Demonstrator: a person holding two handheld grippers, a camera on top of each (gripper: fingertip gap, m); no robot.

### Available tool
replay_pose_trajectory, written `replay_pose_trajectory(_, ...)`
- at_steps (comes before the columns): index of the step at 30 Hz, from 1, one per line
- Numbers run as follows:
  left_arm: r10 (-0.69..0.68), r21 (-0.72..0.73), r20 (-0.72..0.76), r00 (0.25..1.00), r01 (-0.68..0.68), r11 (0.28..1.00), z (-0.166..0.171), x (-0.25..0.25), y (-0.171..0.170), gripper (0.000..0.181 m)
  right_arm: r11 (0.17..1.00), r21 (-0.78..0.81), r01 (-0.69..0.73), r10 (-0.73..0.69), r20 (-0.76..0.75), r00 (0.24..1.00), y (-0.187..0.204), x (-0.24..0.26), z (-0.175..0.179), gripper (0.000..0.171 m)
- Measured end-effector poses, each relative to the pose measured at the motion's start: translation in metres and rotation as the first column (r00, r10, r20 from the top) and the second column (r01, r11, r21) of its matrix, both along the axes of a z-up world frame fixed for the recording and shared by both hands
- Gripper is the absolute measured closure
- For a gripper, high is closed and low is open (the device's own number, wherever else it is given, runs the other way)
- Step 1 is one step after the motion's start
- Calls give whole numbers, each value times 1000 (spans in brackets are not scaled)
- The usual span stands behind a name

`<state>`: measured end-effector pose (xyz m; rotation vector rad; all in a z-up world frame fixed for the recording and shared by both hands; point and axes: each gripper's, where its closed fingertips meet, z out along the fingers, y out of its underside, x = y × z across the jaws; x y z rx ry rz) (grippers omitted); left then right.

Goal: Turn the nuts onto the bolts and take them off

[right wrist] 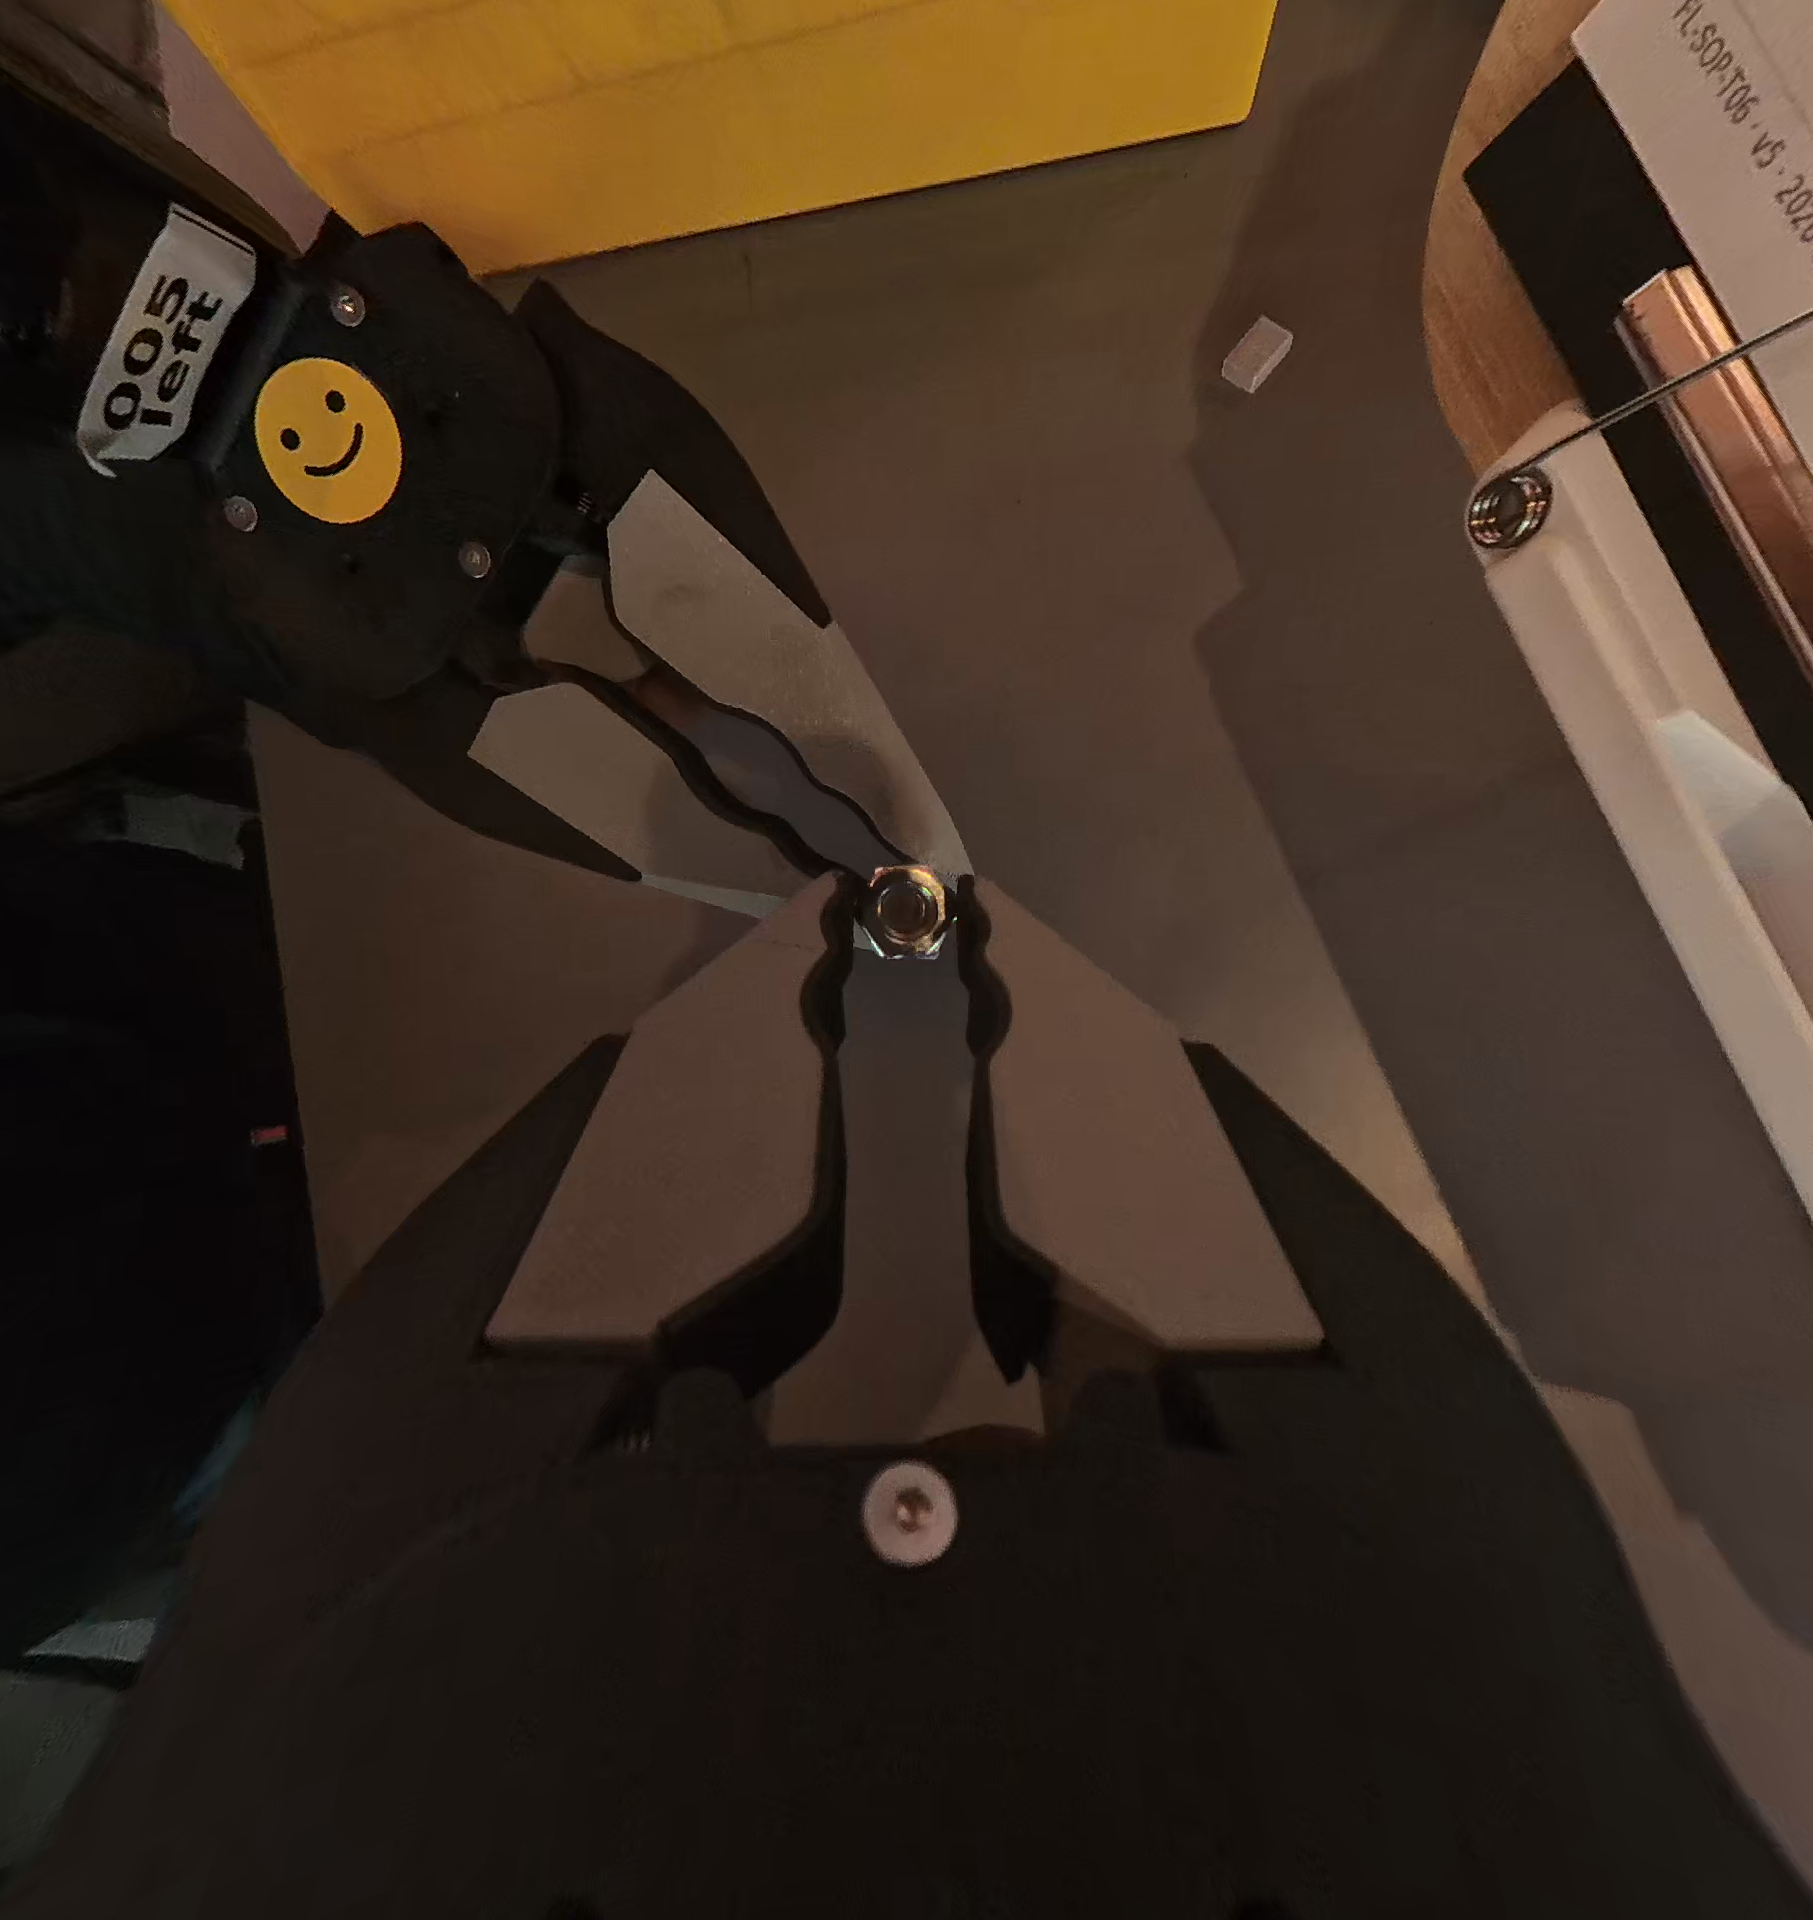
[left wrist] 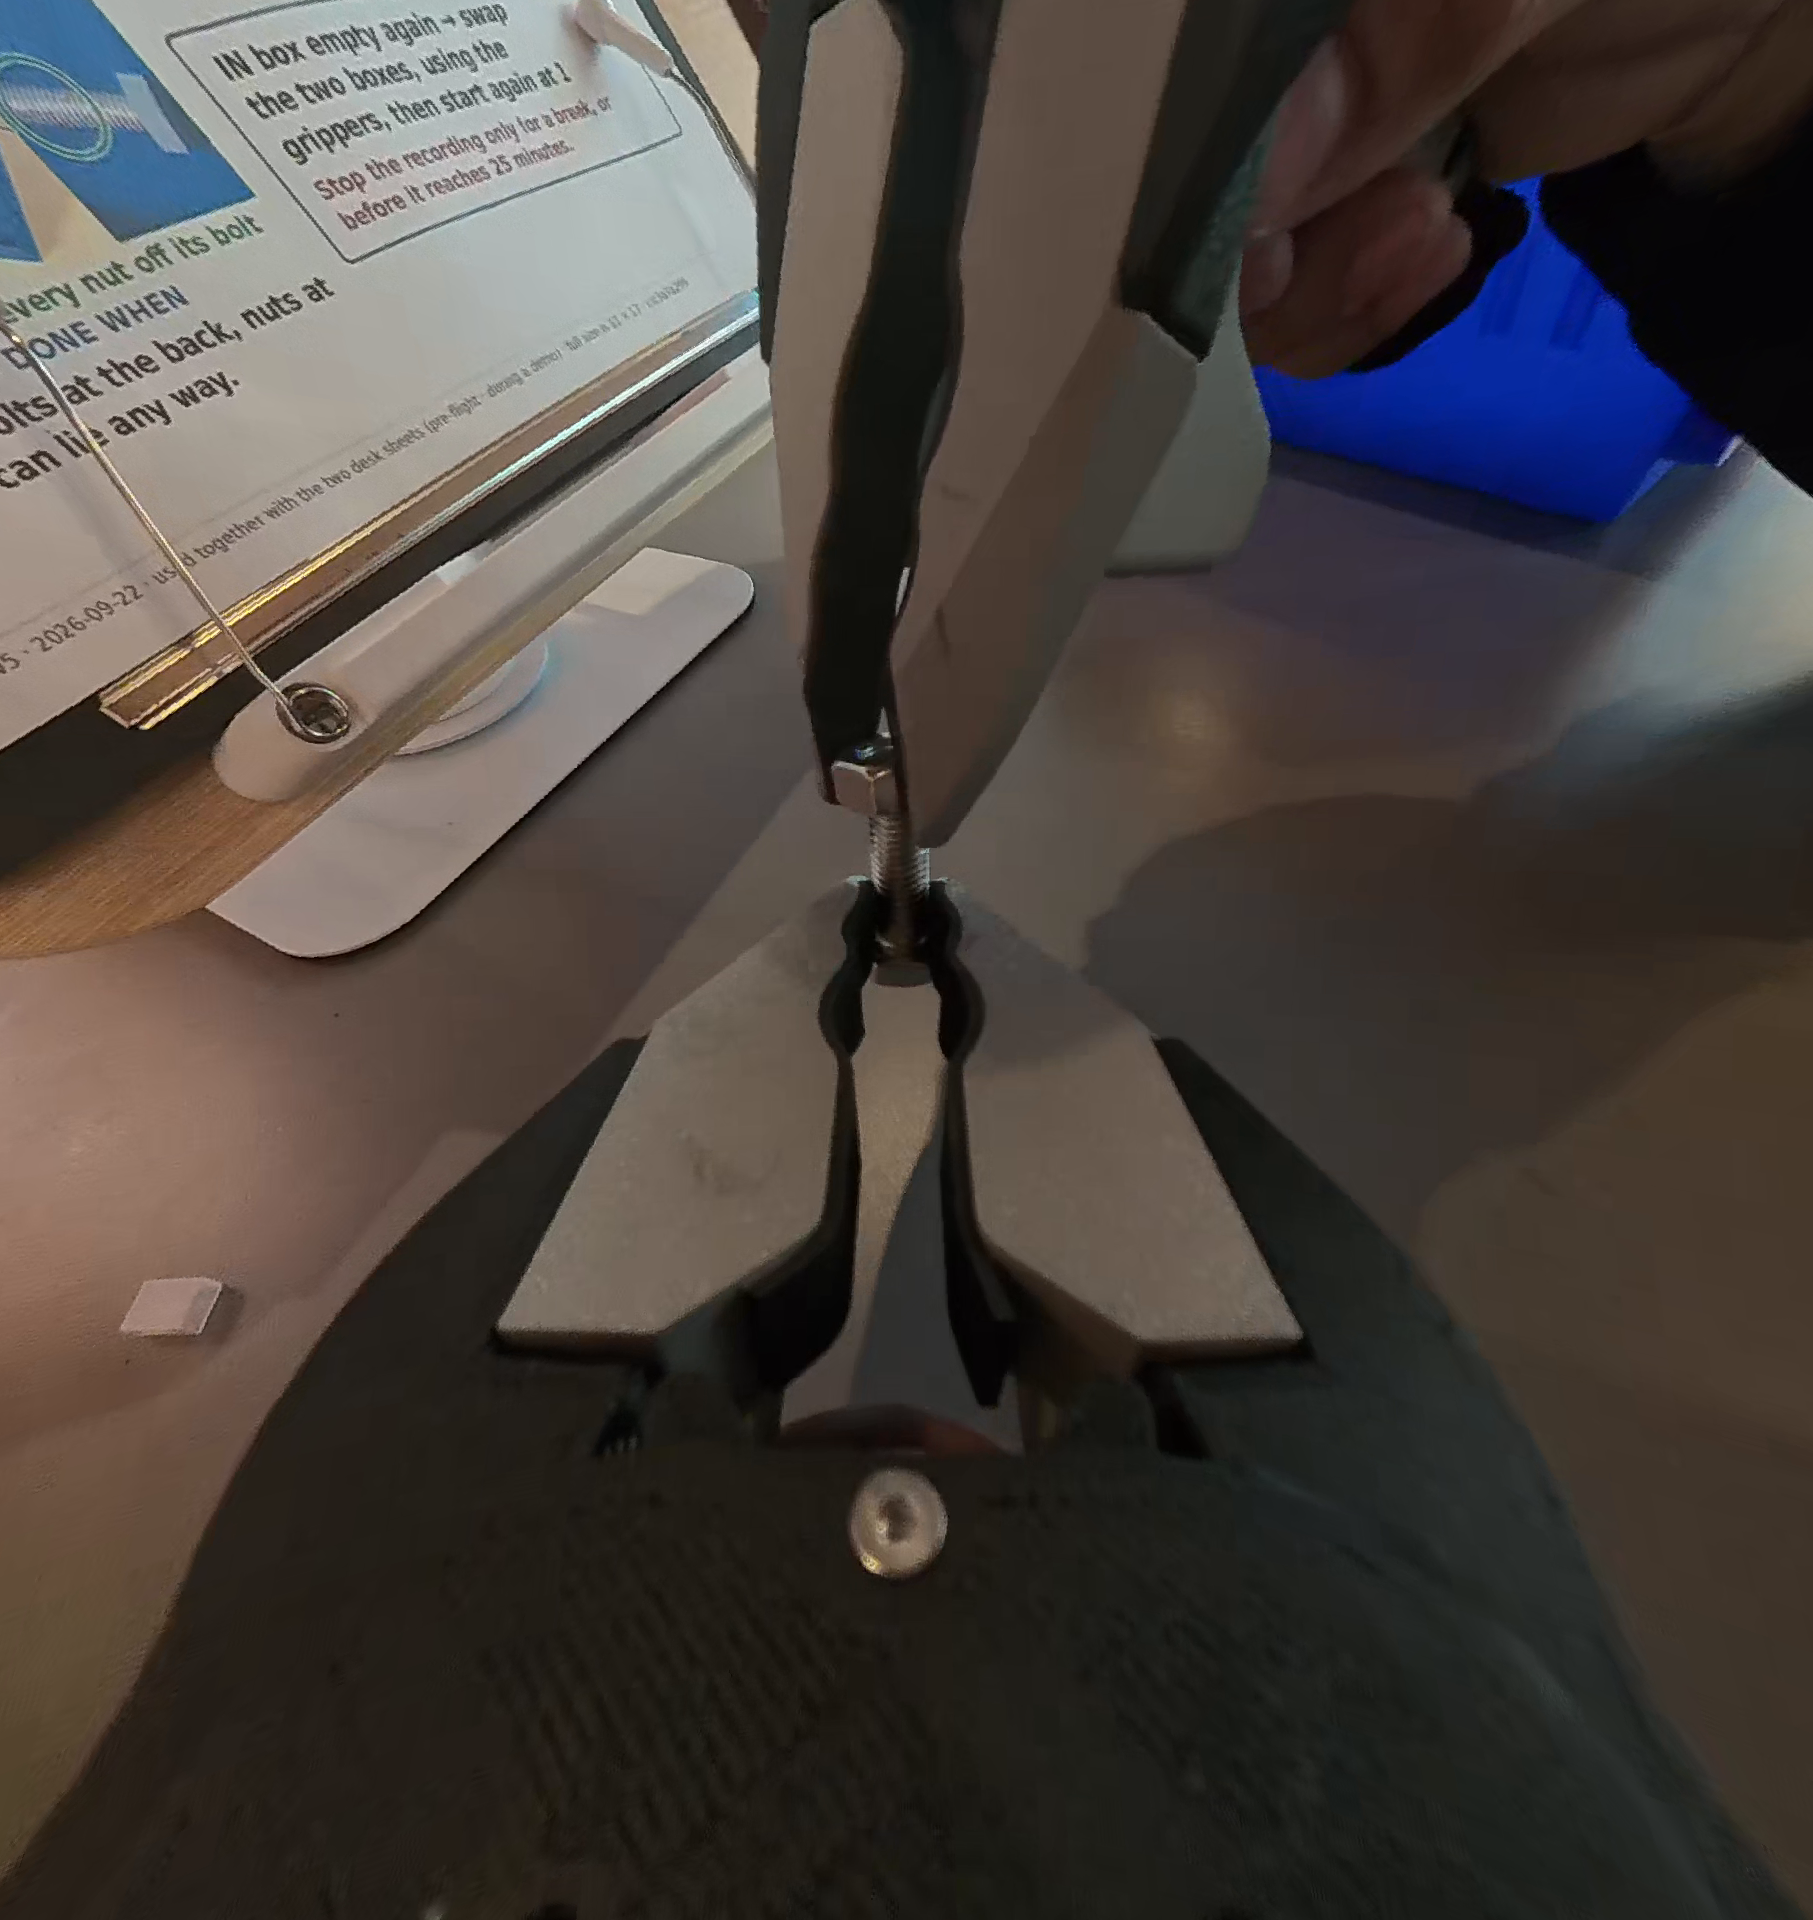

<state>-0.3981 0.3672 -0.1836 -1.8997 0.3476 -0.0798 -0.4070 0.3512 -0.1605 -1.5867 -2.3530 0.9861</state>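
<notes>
Black-bodied left tool (left wrist: 897,935), with pale grey finger plates, fills the lower left wrist view. Its jaws are nearly closed and pinch the near end of a silver threaded bolt (left wrist: 894,862). The black pads hide most of that end, so the bolt head cannot be made out with certainty.

The matching right tool (right wrist: 900,914) enters that view from above. Its body is cut off by the upper edge and partly covered by a bare hand (left wrist: 1401,187). Its jaws are closed to a narrow gap on a silver hex nut (left wrist: 860,781) at the far end of the thread. The right wrist view shows the nut end-on, and glare prevents telling whether its centre is open or filled. Bolt and nut are held above the grey-brown counter (left wrist: 1297,727), between the two tools.

A wood-backed document stand on a white base (left wrist: 466,831) occupies the left rear, cropped by the frame. It carries a printed sheet (left wrist: 414,343).

Only one edge of a yellow box (right wrist: 725,125) shows. A blue box (left wrist: 1484,416) is half hidden behind the hand.

A round yellow smiley sticker (right wrist: 327,442) sits on the left tool's body.

A small white block (left wrist: 171,1306) lies apart on the counter.
</notes>
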Motion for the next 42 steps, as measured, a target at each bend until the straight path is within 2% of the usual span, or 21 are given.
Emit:
replay_pose_trajectory(5,-23,6,144,989,23,1000,5,2,2,175,999,35,7,-10,82,997,2,-1,3,155)
replay_pose_trajectory(11,-11,-2,259,966,12,1000,8,-4,0,175,985,172,-17,-8,139,990,2,-10,4,155)
replay_pose_trajectory(25,7,28,158,987,-12,1000,10,-8,0,175,995,95,-24,9,152,988,1,-11,5,155)
replay_pose_trajectory(42,5,50,187,982,-14,999,15,-10,0,175,995,92,-27,14,141,990,1,-12,7,154)
